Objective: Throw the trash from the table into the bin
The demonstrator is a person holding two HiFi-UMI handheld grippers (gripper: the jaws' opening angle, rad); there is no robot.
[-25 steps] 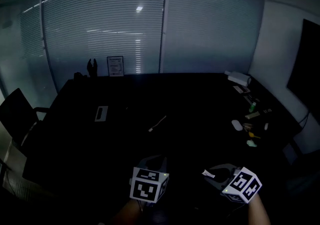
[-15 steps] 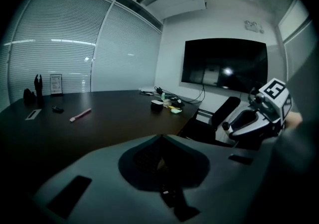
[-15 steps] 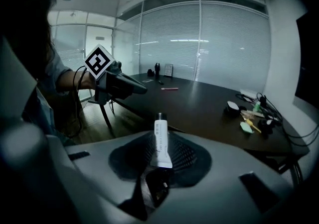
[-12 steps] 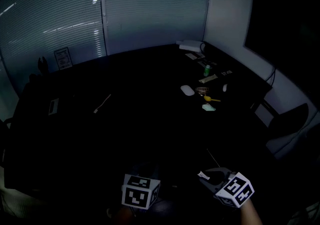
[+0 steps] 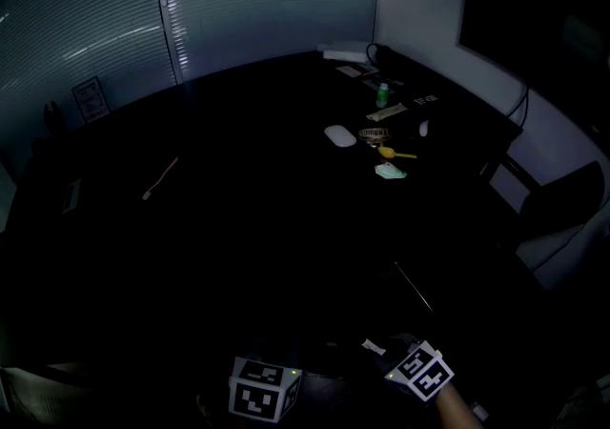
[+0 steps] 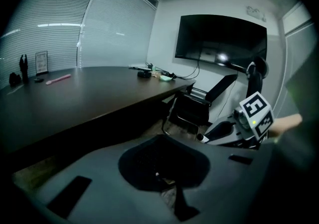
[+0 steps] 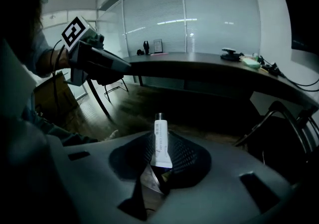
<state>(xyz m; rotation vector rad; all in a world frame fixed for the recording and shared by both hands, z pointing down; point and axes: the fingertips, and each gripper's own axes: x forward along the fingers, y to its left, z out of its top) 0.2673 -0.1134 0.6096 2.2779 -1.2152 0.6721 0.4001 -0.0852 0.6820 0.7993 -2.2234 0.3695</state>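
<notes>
The right tool [image 7: 157, 169] is clamped on the base of a white tube [image 7: 160, 143] that juts out beyond its tips.

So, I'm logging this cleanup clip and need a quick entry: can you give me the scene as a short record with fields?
Setting: dim meeting room, large dark table
Right gripper: fingers shut on a small white tube
Left gripper: fingers together, nothing seen between them
On table: cluster of small items at the far side; thin stick lying apart from it
Bin: not in view
</notes>
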